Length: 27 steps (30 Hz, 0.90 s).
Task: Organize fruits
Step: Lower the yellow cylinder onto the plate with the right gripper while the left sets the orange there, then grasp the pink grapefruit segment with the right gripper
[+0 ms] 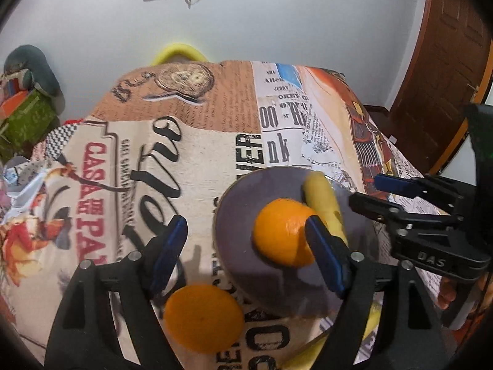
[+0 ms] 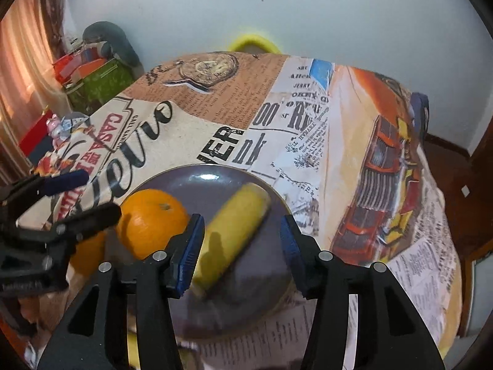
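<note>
A grey plate [image 1: 243, 212] lies on the printed tablecloth and holds an orange [image 1: 279, 234] and a yellow banana [image 1: 323, 199]. A second orange [image 1: 203, 317] lies on the cloth beside the plate, just below my left gripper [image 1: 246, 256], which is open and empty. In the right wrist view the plate [image 2: 197, 185] holds the orange [image 2: 151, 225] and the banana [image 2: 231, 234]. My right gripper [image 2: 240, 252] is open, with the banana lying between its fingers but not clamped.
Another yellow piece [image 1: 311, 357] shows at the plate's near edge. The table drops off on the right [image 2: 443, 246]. Boxes and clutter [image 2: 92, 77] stand at the far left; a yellow chair back [image 2: 255, 41] is behind the table, a wooden door [image 1: 446, 61] at right.
</note>
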Tool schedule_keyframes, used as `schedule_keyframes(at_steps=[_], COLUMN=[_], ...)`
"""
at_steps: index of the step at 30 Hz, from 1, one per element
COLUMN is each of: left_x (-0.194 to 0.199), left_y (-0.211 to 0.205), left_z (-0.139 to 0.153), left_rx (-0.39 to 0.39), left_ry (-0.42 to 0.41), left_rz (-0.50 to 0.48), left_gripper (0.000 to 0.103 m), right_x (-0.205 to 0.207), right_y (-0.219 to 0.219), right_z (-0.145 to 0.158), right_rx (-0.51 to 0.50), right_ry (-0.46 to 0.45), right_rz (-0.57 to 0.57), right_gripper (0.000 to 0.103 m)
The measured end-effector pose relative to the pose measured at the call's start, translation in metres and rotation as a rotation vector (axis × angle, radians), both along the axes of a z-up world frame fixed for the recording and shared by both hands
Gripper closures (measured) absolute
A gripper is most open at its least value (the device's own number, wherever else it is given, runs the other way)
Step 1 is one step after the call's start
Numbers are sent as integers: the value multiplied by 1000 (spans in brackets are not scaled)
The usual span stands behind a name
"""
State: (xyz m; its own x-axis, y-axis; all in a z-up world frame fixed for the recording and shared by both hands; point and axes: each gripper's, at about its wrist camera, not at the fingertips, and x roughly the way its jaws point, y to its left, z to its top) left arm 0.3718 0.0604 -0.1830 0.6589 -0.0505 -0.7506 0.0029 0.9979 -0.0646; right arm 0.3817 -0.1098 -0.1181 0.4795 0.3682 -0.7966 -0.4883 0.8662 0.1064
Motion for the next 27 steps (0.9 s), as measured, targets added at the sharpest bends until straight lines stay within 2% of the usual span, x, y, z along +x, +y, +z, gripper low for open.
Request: schedule_keyframes(at_steps=[5, 16, 21, 27], left_x=[-24, -91, -115, -135], left_y=[5, 22, 27, 27], left_z=[15, 23, 22, 15], left_rx=[13, 25, 17, 14], left_ry=[-18, -14, -8, 9], left_rz=[9, 43, 43, 28], left_gripper=[24, 24, 24, 24], right_x=[-26, -94, -120, -140], right_y=[-7, -30, -36, -46], right_z=[20, 53, 46, 12], right_rx=[17, 32, 5, -44], right_ry=[-37, -112, -97, -13], right_rz=[-8, -60, -88, -138], right_gripper=[48, 48, 47, 46])
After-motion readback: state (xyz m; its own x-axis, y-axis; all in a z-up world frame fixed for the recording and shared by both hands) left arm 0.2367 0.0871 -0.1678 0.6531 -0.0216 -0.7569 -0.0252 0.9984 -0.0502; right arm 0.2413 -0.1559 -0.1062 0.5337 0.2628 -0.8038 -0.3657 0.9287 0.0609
